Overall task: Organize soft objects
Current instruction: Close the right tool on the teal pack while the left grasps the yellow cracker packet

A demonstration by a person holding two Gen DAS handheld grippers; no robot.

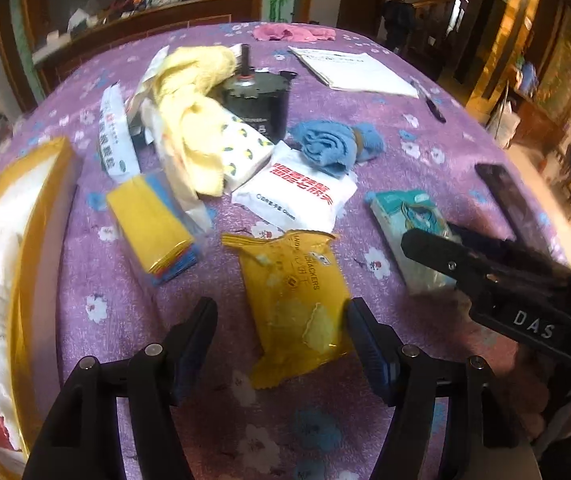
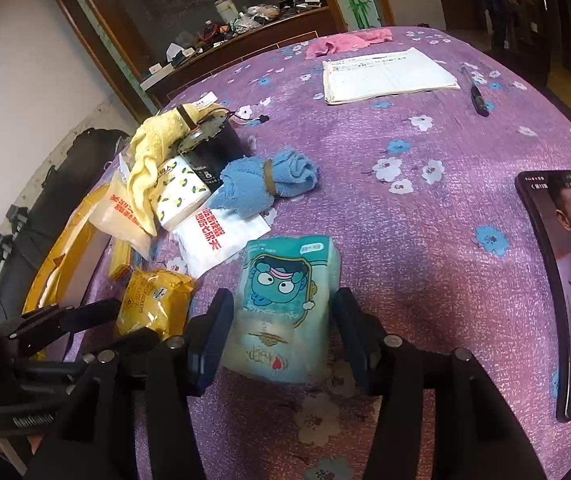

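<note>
My left gripper (image 1: pixel 281 332) is open around the near end of a yellow cracker packet (image 1: pixel 297 300) lying on the purple cloth; its right finger (image 1: pixel 365 340) touches the packet edge. My right gripper (image 2: pixel 281 332) is open, its jaws on either side of a teal tissue pack (image 2: pixel 285 304) with a cartoon face. A blue rolled towel (image 1: pixel 329 148), a yellow towel (image 1: pixel 193 108) and a pink cloth (image 1: pixel 293 33) lie farther back. A yellow box (image 1: pixel 17 240) at the left holds white and red cloths.
A black cylinder device (image 1: pixel 257 104), white sachets (image 1: pixel 297 196), a yellow-blue packet (image 1: pixel 153 224), a notebook (image 2: pixel 385 76), a pen (image 2: pixel 475 94) and a phone (image 2: pixel 569 280) lie on the flowered table. A cabinet stands behind the table.
</note>
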